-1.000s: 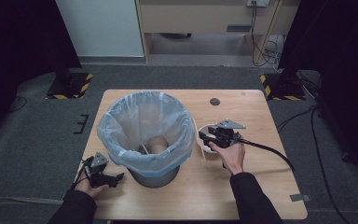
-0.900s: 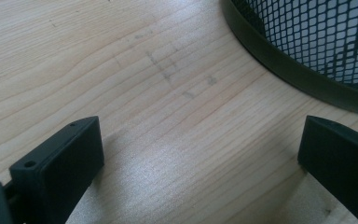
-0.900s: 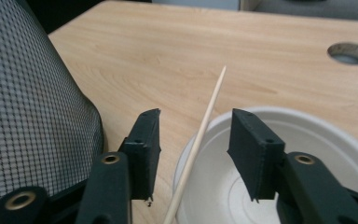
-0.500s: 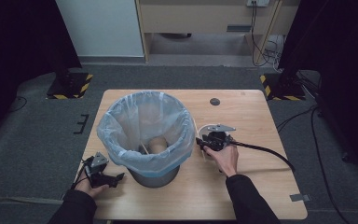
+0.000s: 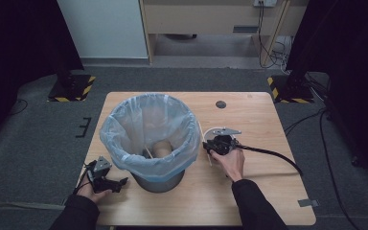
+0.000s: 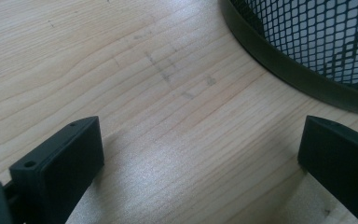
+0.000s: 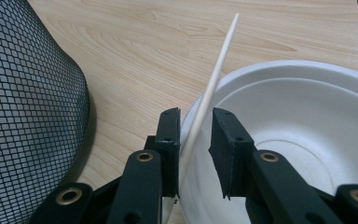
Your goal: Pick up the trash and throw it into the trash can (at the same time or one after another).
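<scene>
Near the middle of the wooden surface (image 5: 249, 120) stands a mesh bin (image 5: 159, 178) with a pale blue bag (image 5: 124, 143) pulled over its rim, and some brown things lie down inside it. Just beside the bin, toward the right edge of the surface, sits a white bowl (image 7: 307, 121) with a thin wooden stick (image 7: 209, 88) leaning on its rim. The right gripper (image 7: 193, 140) has come in a little closer to the bin than it was a second ago, and its jaws have just been closing. Now they stand narrow, with the stick and the bowl's rim between them. The stick lies along the left jaw, but the right jaw is not pressing on it yet, so nothing is held so far. It looks like the person is about to pinch the stick and drop it in the bin, so the jaws need to close a bit more first. Near the front left corner, the left gripper (image 5: 106, 178) rests low over the surface beside the bin, jaws wide apart and empty.
</scene>
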The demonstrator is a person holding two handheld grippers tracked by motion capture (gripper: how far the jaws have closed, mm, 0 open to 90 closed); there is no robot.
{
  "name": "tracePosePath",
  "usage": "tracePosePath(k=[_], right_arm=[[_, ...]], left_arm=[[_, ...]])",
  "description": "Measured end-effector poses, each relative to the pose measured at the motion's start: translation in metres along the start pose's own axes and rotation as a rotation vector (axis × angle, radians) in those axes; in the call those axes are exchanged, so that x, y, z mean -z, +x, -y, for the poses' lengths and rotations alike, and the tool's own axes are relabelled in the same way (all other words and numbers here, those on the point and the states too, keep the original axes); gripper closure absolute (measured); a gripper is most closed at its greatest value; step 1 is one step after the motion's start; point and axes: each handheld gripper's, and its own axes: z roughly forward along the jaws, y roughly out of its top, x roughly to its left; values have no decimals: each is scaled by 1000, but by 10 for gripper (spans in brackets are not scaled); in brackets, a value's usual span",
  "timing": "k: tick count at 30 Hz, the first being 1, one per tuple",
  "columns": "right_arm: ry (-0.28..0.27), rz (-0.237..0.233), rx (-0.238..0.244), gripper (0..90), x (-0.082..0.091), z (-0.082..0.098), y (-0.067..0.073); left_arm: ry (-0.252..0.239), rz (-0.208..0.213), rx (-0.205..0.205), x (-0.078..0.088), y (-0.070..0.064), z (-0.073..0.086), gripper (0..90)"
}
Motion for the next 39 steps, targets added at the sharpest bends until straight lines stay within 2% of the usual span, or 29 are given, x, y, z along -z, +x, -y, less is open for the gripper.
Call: tracePosePath(k=[13,14,20,30,39], right_arm=[[2,3,4,820,2,-1,-2],[-16,-12,-31,841,3,0,-6],[-27,-1,-71,856,9,1,-21],[2,5,-31,849,5,3,-21],[19,8,-13,843,4,4,-22]], left_arm=[[0,0,0,0,0,0,0],[0,0,0,0,0,0,0],[0,1,-1,0,0,0,0],[0,1,-1,0,0,0,0],[0,1,-1,0,0,0,0]])
